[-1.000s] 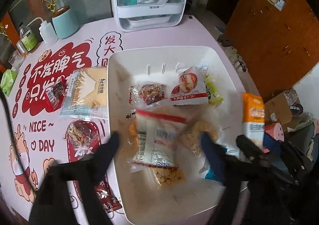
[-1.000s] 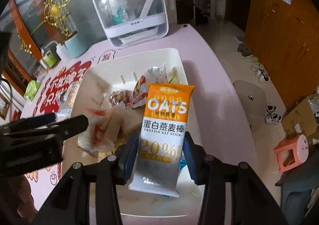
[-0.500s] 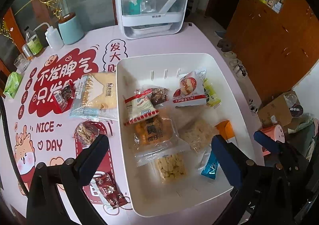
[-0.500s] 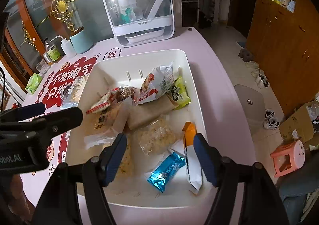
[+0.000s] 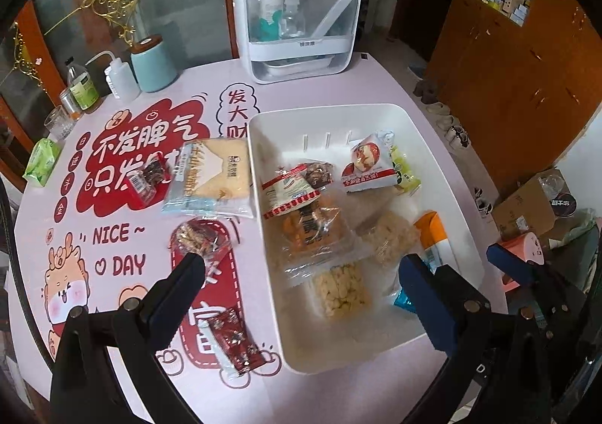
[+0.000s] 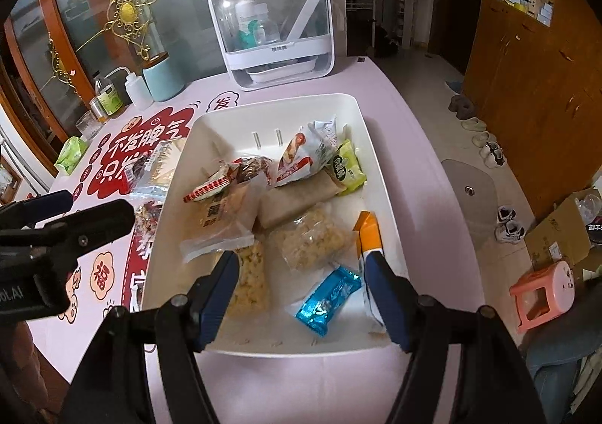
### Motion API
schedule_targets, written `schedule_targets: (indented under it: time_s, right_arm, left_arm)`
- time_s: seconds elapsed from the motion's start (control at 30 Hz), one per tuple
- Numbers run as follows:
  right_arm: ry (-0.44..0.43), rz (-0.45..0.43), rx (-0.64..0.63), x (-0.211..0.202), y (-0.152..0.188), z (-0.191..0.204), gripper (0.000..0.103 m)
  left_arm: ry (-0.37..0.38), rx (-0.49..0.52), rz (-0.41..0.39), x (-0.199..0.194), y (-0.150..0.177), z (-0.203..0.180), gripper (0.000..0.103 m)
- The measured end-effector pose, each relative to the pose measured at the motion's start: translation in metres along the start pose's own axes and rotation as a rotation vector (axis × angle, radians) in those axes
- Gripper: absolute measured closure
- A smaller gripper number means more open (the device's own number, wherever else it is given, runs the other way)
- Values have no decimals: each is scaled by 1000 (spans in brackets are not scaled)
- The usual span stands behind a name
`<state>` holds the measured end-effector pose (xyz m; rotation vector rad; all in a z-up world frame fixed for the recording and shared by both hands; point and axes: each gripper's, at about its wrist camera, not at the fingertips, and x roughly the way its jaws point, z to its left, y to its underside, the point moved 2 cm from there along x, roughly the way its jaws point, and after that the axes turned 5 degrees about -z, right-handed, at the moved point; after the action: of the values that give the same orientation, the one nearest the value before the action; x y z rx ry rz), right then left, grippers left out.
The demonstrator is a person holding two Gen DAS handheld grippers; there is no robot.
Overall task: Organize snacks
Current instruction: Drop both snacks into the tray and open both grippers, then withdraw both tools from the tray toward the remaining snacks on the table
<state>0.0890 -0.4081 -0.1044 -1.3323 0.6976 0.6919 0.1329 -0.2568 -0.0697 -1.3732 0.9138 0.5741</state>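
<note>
A white bin on the pink table holds several snack packets, among them an orange oat bar against its right wall and a blue wrapper. On the mat left of the bin lie a yellow cake packet, a red-labelled packet, a clear nut packet and a dark red sachet. My left gripper is open and empty above the bin's near left edge. My right gripper is open and empty above the bin's near end.
A white bottle-drying box stands at the table's back. A teal cup, a squeeze bottle, jars and a green tissue pack line the back left. A pink stool and boxes stand on the floor right.
My left gripper dropped its red-striped packet into the bin and my right gripper released the oat bar into the bin. Both opened wide and pulled back.
</note>
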Motion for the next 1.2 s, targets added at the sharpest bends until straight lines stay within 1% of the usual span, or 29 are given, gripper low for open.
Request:
schedule_targets:
  time_s: [0.37,0.6,0.77,0.97,1.2]
  right_arm:
    - [6,-23,-5,-18,8,25,33]
    - [25,-35,-1,-26,10,60,33]
    - [22,-42,-3,-33,8,95,33]
    - [26,-55,-24,-40,10,137,33]
    - [31,-34,-26,-32,21,184,33]
  left_arm:
    - [-21,-21,-28,-26,14,38,1]
    - [-18,-16,-34,-35,22,71,1]
    - [-28,-12,-50,-47,26,107,1]
    - [-39,-41,-59,-56,27,165,1]
    - [-51,-86,-59,-54,26,236,1]
